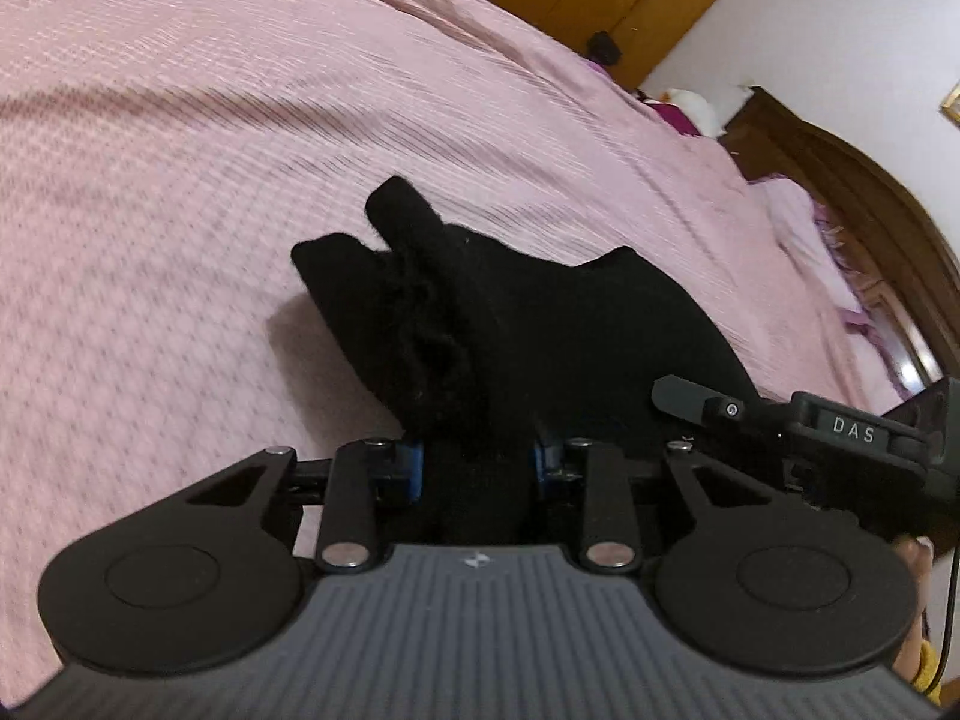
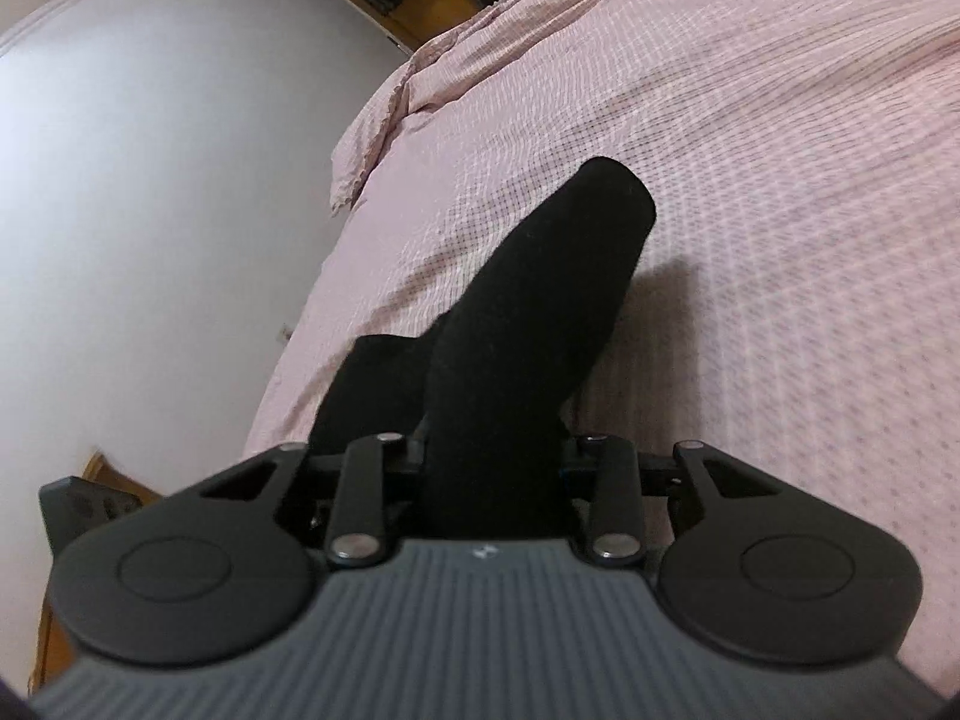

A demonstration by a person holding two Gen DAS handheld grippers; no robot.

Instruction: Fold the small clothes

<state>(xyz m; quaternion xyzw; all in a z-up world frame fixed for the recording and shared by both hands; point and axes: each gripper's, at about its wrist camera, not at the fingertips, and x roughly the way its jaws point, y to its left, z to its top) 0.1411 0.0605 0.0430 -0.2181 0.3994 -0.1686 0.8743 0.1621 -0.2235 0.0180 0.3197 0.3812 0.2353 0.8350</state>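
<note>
The left gripper [image 1: 477,462] is closed down on a soft black knitted garment [image 1: 516,324], the fabric bunched thick between its blue-padded fingers [image 1: 414,462] so the jaws stand only as far apart as the cloth allows. Ahead of the fingers the black garment spreads forward and to the right, lifted above the pink textured bedspread [image 1: 180,180], with two rounded ends poking up beyond it. The right gripper [image 1: 750,414] reaches in from the right, its tip against the same cloth.

In its own view, the right gripper [image 2: 492,462] is likewise clamped on the black garment [image 2: 528,312]. One long tube-shaped end stretches straight ahead over the pink bedspread [image 2: 780,180], casting a shadow just right of it.
</note>
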